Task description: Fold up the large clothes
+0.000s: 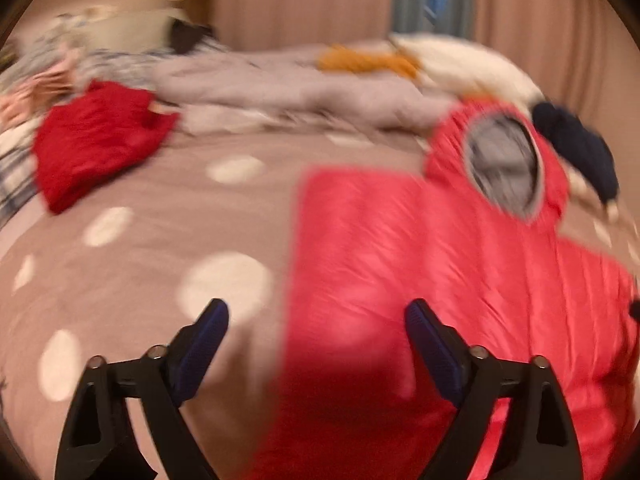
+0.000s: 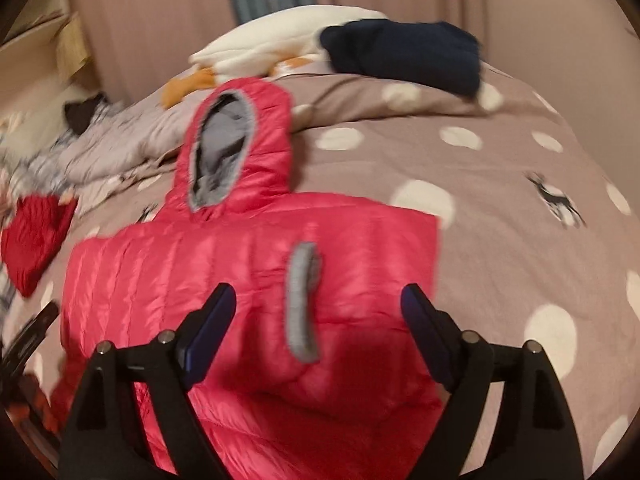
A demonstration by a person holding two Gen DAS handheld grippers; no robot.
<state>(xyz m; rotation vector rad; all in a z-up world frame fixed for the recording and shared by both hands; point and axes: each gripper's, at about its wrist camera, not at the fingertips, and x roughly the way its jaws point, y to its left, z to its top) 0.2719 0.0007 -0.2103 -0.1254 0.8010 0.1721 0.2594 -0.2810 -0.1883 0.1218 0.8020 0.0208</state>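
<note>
puffer jacket [image 2: 224, 264]: glossy quilted cloth, grey lining
bedcover [image 2: 500, 240]: matt cloth, printed spots
red garment [image 1: 96, 140]: matt, ribbed-looking knit
left gripper [image 1: 316, 344]: matt black plastic, metal pins
pads [image 1: 200, 356]: textured blue

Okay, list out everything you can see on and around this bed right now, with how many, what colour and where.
puffer jacket: one, pinkish red with grey hood lining, lying flat on the bed in front of both grippers
grey cuff: one, lying across the jacket front
bedspread: one, taupe with white dots and small deer prints, covering the bed
red garment: one, dark red, crumpled to the left of the jacket
navy garment: one, beyond the hood on the right, at the far edge
white garment: one, cream, beside the navy one
pale quilt: one, greyish, bunched at the far side
curtain: pink, behind the bed
left gripper: one, black with blue pads, open
right gripper: one, same colours, open, above the jacket
</note>
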